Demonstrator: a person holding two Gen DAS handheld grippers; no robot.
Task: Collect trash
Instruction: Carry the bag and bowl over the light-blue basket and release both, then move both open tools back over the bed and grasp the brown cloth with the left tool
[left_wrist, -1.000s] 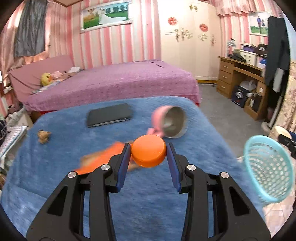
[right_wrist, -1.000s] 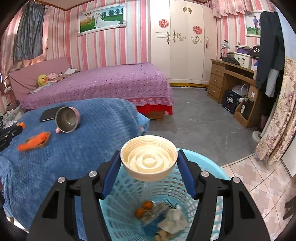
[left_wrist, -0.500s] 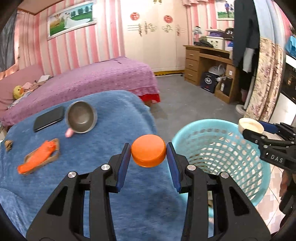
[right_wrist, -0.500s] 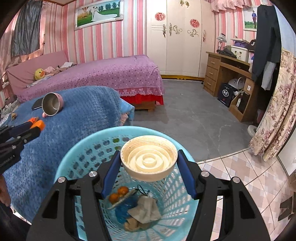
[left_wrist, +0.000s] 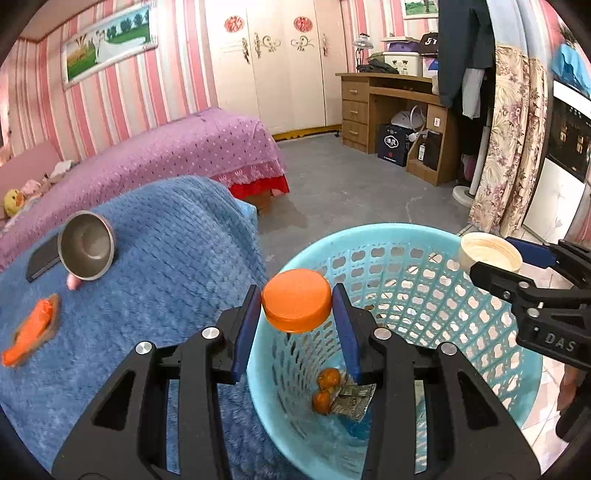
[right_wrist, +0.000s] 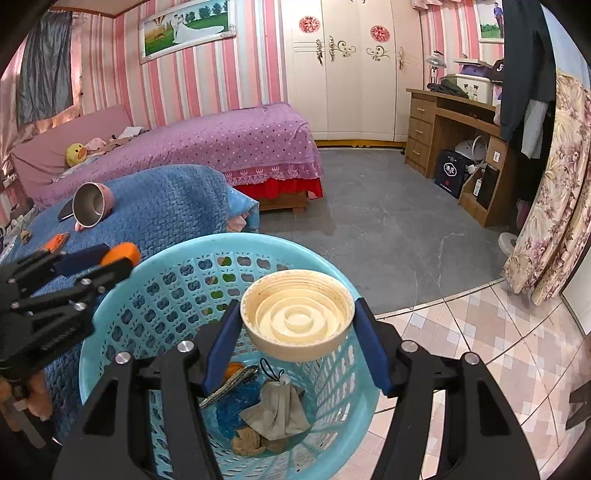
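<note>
My left gripper (left_wrist: 296, 309) is shut on an orange cap (left_wrist: 296, 300) and holds it over the near rim of a light blue basket (left_wrist: 413, 266). My right gripper (right_wrist: 297, 325) is shut on a cream lid (right_wrist: 297, 317) and holds it over the same basket (right_wrist: 162, 291). The basket holds orange fruit (left_wrist: 325, 387), a blue bag (right_wrist: 236, 406), a grey cloth (right_wrist: 277, 406) and other scraps. The right gripper with its lid (left_wrist: 489, 253) shows at the basket's far right rim; the left gripper with its cap (right_wrist: 122, 253) shows at the basket's left rim.
A bed with a blue blanket (left_wrist: 155, 266) stands left of the basket. On it lie a pink steel cup (left_wrist: 86, 251) on its side, a black phone (left_wrist: 42, 260) and an orange wrapper (left_wrist: 31, 332). A purple bed (right_wrist: 229, 136), a wooden desk (right_wrist: 458, 118) and a floral curtain (right_wrist: 554, 192) stand around.
My left gripper has swung right from the blue bed to over the basket rim with the orange cap. My right gripper has stayed over the basket with the cream lid.
</note>
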